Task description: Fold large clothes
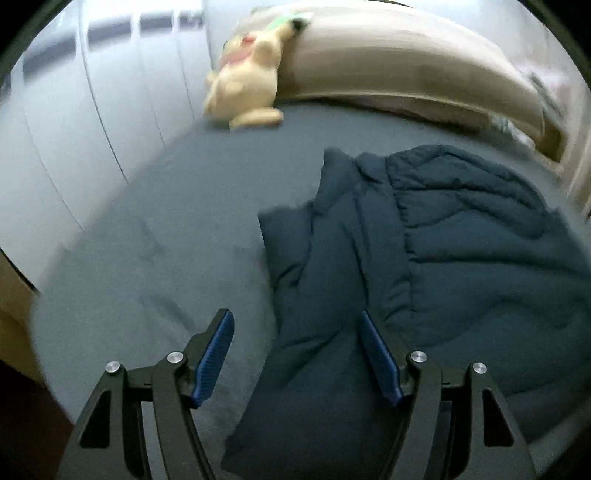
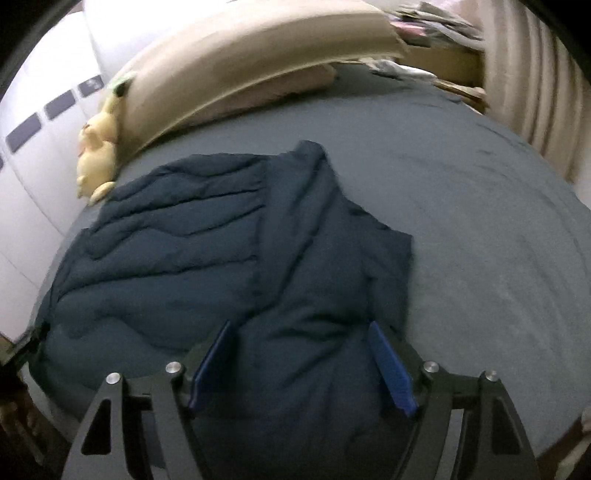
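A dark navy quilted jacket (image 1: pixel 461 236) lies crumpled on a grey bed sheet (image 1: pixel 166 229). A folded-over part, perhaps a sleeve, runs down toward the camera. My left gripper (image 1: pixel 297 325) is open above the jacket's near left edge, with cloth between its blue pads. In the right wrist view the same jacket (image 2: pixel 184 236) spreads left and centre on the sheet (image 2: pixel 480 221). My right gripper (image 2: pixel 301 334) is open over the jacket's near end, holding nothing.
A yellow plush toy (image 1: pixel 243 81) leans on a beige headboard (image 1: pixel 406 62) at the far side. White wardrobe doors (image 1: pixel 92 110) stand left of the bed. Clutter (image 2: pixel 436 26) and a pale curtain (image 2: pixel 535 92) lie at the far right.
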### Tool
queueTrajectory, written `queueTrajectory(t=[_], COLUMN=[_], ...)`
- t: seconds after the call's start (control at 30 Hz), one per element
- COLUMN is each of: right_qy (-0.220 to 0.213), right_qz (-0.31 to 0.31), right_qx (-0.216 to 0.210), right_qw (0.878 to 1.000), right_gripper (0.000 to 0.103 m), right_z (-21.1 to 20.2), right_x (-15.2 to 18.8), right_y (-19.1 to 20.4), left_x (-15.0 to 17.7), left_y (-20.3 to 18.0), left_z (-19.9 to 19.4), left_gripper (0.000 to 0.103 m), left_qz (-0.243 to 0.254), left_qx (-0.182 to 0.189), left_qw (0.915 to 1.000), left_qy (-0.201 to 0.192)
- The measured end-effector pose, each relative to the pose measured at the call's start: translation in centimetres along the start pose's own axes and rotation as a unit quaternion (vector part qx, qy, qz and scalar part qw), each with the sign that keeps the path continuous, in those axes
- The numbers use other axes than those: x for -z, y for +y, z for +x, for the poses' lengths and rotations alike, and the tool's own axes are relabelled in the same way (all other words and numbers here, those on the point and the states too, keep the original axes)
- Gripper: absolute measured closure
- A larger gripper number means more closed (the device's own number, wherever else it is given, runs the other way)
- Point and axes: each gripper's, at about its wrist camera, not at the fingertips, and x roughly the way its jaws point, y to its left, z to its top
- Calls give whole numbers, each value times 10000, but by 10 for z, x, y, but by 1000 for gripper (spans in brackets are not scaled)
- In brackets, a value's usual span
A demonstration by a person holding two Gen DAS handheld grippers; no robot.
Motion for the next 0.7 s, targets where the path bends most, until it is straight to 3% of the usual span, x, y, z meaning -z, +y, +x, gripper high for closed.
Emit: queueTrajectory(t=[0.03, 0.13, 0.27, 0.37, 0.47, 0.53, 0.7], right_qy=[-94, -489, -586, -294, 97, 138, -248], right_qz=[9, 14, -197, -241, -132, -33, 5], right_qx=[-93, -217, -320, -679, -266, -301, -396], right_qw=[9999, 9986, 9976, 9970, 9995, 9994, 9989], right_gripper=[25, 24, 23, 23, 22, 22, 20], right_z=[-7, -22, -17, 17, 55, 62, 36], right_x=[-3, -25, -46, -52, -49, -47, -48], right_y=[0, 9, 19, 26, 17, 13, 15], left_x=[-3, -19, -45, -63, -76, -78, -73], left_y=[7, 4, -15, -29, -32, -25, -15], left_z=[-5, -18, -13, 13, 52, 74, 61], left_gripper=[32, 32, 32, 32, 32, 30, 30], left_qz=[-173, -90, 123, 118, 149, -80, -304], left_qx=[68, 54, 223, 216, -262, -249, -245], left_qw=[9998, 9993, 9985, 9992, 9993, 9979, 9988], left_qy=[-62, -353, -480, -300, 208, 597, 309])
